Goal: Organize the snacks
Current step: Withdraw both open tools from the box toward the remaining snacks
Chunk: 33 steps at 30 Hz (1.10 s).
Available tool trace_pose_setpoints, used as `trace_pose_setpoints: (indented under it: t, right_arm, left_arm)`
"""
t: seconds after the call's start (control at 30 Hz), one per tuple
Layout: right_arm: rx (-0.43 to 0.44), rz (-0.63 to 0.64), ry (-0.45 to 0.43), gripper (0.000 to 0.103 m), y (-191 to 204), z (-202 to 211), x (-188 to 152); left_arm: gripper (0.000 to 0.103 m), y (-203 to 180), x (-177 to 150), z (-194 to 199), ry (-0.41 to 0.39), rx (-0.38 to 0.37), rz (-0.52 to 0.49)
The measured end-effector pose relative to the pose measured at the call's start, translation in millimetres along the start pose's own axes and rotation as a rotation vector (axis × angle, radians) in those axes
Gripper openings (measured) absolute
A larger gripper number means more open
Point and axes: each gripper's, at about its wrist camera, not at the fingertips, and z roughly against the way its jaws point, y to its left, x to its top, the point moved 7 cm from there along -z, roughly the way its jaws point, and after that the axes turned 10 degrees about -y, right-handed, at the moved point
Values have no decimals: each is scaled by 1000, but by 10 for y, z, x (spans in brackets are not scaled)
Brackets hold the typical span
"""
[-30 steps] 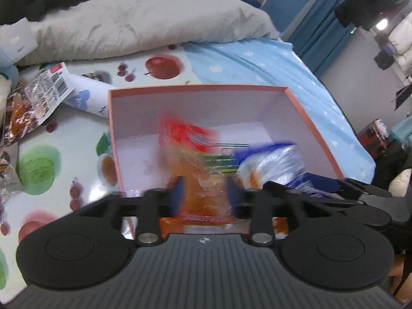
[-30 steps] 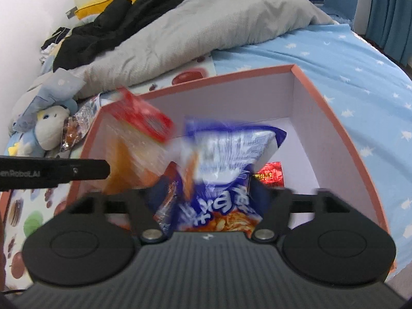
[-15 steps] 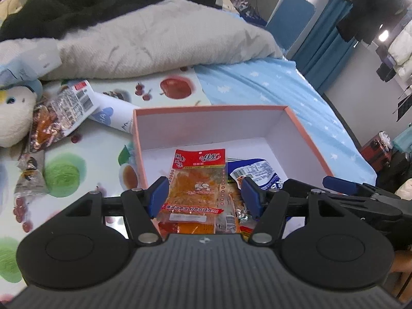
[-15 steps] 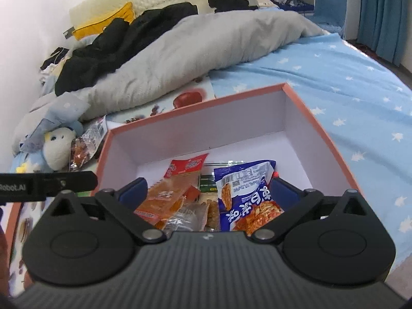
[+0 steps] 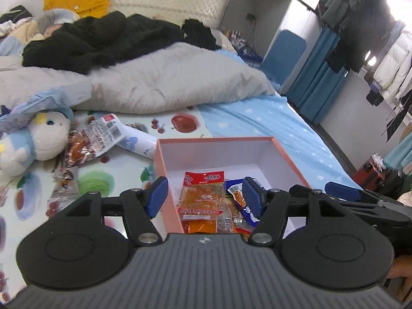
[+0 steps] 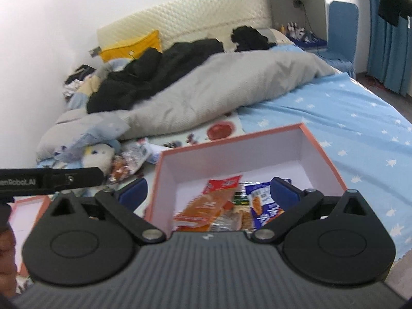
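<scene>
An open pink box [image 5: 283, 158] with a white inside stands on the bed; it also shows in the right wrist view [image 6: 324, 154]. Inside lie an orange-red snack packet [image 5: 202, 195] [image 6: 208, 203] and a blue snack bag [image 5: 242, 200] [image 6: 262, 206] among other packets. My left gripper [image 5: 204, 197] is open and empty, raised above the box's near left side. My right gripper [image 6: 208, 193] is open and empty, above the box's near edge. Loose snack packets [image 5: 85, 141] lie on the fruit-print mat left of the box.
A plush toy [image 5: 33, 139] lies at the left. A grey duvet [image 5: 154, 85] and black clothes [image 5: 103, 38] pile up behind. A rolled white sheet [image 5: 139, 143] lies by the box's far left corner. The box lid [image 6: 28, 206] lies at the left. The bed's edge is at the right.
Both grippers opened and let the orange-red packet and the blue bag fall into the box. Both have then pulled back and up from the box.
</scene>
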Motion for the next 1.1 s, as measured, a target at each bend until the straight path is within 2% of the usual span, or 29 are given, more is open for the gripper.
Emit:
trace_pose_setpoints:
  t: [0.2, 0.5, 0.73, 1.1]
  right_arm:
    - [63, 9, -53, 103, 331, 233, 33]
    - [120, 35, -84, 103, 759, 397, -74]
    - [170, 75, -72, 103, 1142, 453, -260]
    - [206, 98, -56, 103, 1464, 554, -525]
  left_arm:
    - [69, 166, -23, 466, -47, 23, 0]
    - [69, 486, -113, 1034, -106, 69, 29]
    - [69, 766, -268, 1335, -122, 122, 51]
    - [69, 1076, -556, 1638, -135, 186, 100]
